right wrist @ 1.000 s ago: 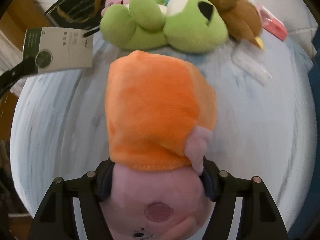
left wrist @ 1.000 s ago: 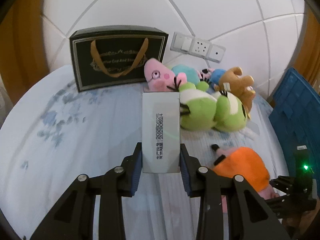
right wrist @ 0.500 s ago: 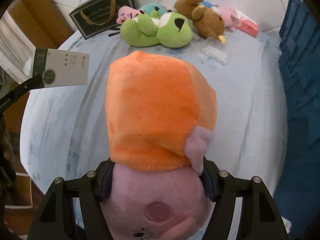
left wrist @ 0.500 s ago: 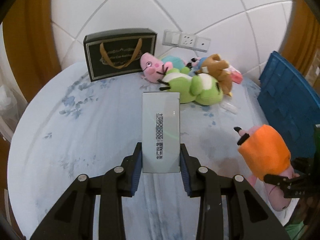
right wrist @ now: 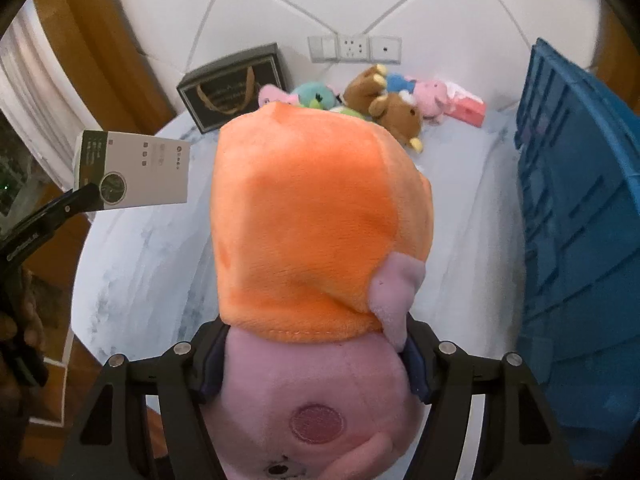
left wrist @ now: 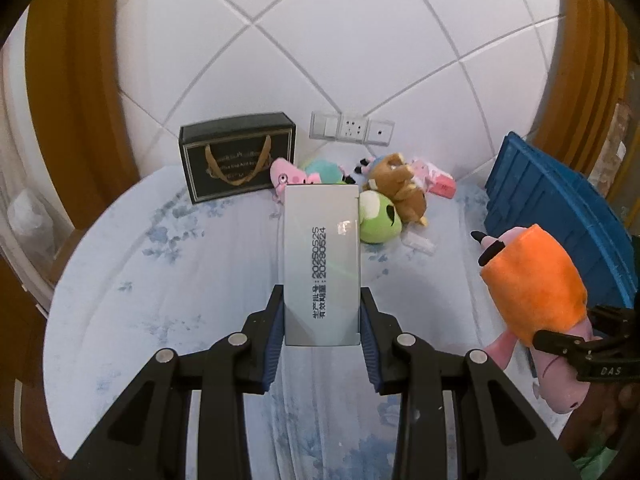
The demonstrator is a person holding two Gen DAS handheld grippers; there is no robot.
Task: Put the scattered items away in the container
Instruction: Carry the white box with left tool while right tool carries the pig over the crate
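The left tool [left wrist: 321, 322] is clamping a tall white cardboard box with printed date codes [left wrist: 321, 264] between its blue pads, holding it upright above the pale blue floral-print bench [left wrist: 160, 300]. Only the left wrist view is showing this narrow printed side; the right wrist view is showing the box's broad face with a dark round emblem [right wrist: 132, 170], out over the left edge of the bench. The right tool [right wrist: 312, 356] is gripping a pink pig plush toy in an orange dress [right wrist: 320, 220] by its head, and this toy is filling most of that view, while the left wrist view is showing it whole [left wrist: 532, 292], hanging near the right edge beside the blue plastic crate [left wrist: 560, 204]. The crate is standing along the bench's right edge in both views [right wrist: 580, 208]. At the far edge, against the white tiled wall [left wrist: 320, 40], a black gift box with a gold ribbon handle [left wrist: 236, 156] is sitting beside a heap of plush toys: a green frog [left wrist: 378, 218], a brown bear [left wrist: 400, 188] and a small pink pig [left wrist: 286, 174]. Compared with a second ago, both tools are sitting higher and further back: the heap is looking smaller and more of the bench and crate is showing, with both grips unchanged.
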